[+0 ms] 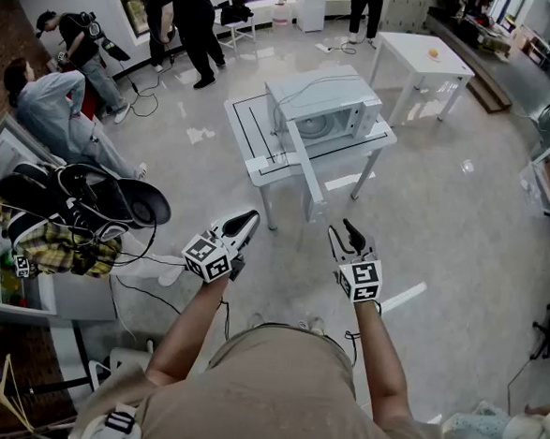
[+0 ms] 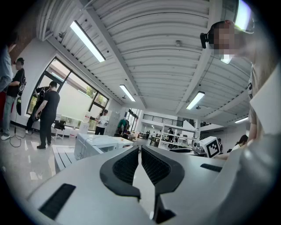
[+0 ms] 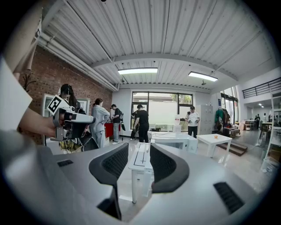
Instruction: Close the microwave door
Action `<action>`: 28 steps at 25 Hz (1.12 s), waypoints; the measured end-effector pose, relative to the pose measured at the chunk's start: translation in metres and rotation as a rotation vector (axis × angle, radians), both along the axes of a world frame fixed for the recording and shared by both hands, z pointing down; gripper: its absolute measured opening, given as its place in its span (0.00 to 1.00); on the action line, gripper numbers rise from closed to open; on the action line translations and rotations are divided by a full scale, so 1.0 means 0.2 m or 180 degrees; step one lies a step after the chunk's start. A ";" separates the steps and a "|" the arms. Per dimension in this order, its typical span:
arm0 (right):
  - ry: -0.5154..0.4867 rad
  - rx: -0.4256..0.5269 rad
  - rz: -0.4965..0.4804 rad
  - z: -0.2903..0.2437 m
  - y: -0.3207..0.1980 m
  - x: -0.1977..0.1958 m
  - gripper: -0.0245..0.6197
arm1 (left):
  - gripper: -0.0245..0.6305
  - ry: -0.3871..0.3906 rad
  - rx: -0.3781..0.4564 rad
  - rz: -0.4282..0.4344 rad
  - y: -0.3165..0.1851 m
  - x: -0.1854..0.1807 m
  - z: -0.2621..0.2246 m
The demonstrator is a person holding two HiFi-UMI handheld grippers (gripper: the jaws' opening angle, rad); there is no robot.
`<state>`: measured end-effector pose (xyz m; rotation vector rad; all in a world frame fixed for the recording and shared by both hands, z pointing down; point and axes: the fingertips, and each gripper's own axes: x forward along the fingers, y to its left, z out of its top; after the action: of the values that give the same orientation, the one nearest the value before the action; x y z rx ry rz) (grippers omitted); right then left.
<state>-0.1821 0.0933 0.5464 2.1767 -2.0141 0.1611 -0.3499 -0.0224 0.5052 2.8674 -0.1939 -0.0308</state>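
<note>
Microwave (image 1: 322,109) stands on white table (image 1: 253,137), in middle of room, well ahead of both grippers. Its door (image 1: 306,172) is open, swung out toward person over table's front edge. Nothing touches it.

Right gripper (image 1: 347,234): held low, well apart from table, fingers about half open, nothing between them.

Left gripper (image 1: 247,223): beside right one, fingers almost together, only thin slit, nothing held.

Further back: second white table (image 1: 422,57), several people (image 1: 190,20) standing near window.

The microwave (image 2: 94,144) — small and far — has its lower part hidden by the left gripper (image 2: 140,148), its front unreadable.
</note>
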 end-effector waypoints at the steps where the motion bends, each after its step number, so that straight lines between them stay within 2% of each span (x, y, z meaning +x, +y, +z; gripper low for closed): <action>1: 0.0004 0.0008 -0.0011 -0.01 -0.01 -0.01 0.29 | 0.05 0.0000 0.0007 -0.0002 -0.01 0.00 -0.01; 7: 0.0040 0.0045 -0.0061 -0.02 -0.03 0.02 0.29 | 0.05 -0.0002 0.0047 -0.0051 -0.02 0.03 -0.03; 13: -0.0104 0.0110 -0.0156 0.00 -0.04 0.06 0.29 | 0.05 -0.0016 0.0058 -0.0199 0.00 0.09 -0.01; 17: -0.0063 0.0064 -0.0309 0.07 -0.09 0.07 0.29 | 0.05 -0.0037 0.0069 -0.0298 0.03 0.15 0.06; 20: -0.0036 0.0023 -0.0308 0.17 -0.15 0.13 0.29 | 0.05 -0.0048 0.0100 -0.0356 0.04 0.21 0.12; 25: -0.0151 -0.0067 -0.0314 0.21 -0.10 0.10 0.29 | 0.05 -0.0142 0.0197 -0.0356 0.15 0.24 0.06; 28: -0.0226 -0.0111 -0.0267 0.27 -0.16 0.09 0.29 | 0.05 -0.0158 0.0215 -0.0320 0.11 0.27 0.05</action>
<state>-0.1644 0.0619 0.6004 2.0896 -2.1196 0.2640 -0.2967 -0.0005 0.5148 2.9251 -0.3534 0.0149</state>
